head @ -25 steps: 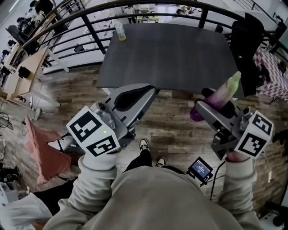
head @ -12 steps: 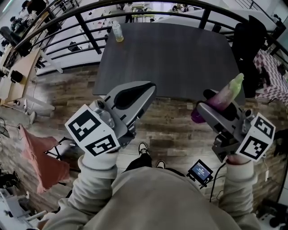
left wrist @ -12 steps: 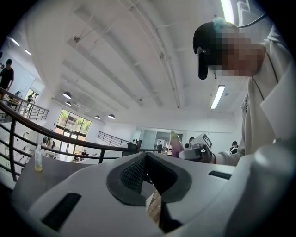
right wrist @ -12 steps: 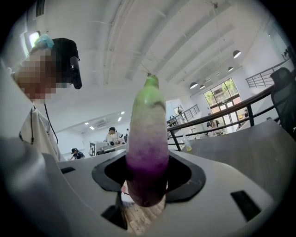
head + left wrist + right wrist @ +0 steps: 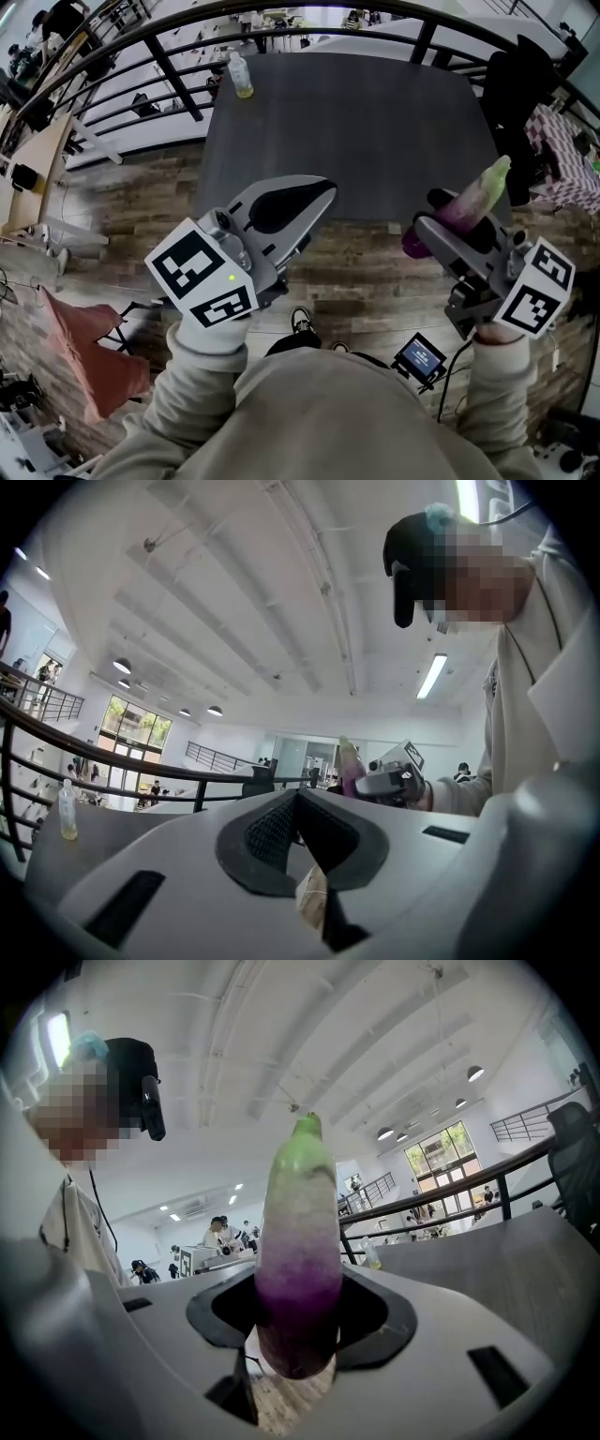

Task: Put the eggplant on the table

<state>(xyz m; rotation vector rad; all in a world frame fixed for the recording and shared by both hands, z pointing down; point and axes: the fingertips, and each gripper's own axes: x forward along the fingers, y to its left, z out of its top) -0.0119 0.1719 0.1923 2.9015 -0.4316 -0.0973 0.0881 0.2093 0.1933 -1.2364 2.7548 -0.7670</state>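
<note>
The eggplant [image 5: 466, 202], purple at the base, pale in the middle and green at the tip, stands upright between the jaws of my right gripper [image 5: 441, 217], which is shut on it. In the right gripper view the eggplant [image 5: 300, 1260] fills the centre, its purple end down between the pads. It hangs over the wooden floor, just short of the near edge of the dark grey table [image 5: 356, 112]. My left gripper [image 5: 319, 192] is at the left, level, jaws together with nothing in them; in its own view the left gripper [image 5: 298, 799] has its tips meeting.
A clear bottle [image 5: 241, 75] with yellowish liquid stands at the table's far left corner. A black railing [image 5: 178, 75] curves behind the table. A black chair [image 5: 520, 103] stands at its right side. A pink cloth [image 5: 89, 347] and a small screen [image 5: 419, 356] are on the floor.
Both grippers have moved forward toward the table, whose near edge now lies closer to the jaw tips. The eggplant stays gripped in the right gripper, upright as before.
</note>
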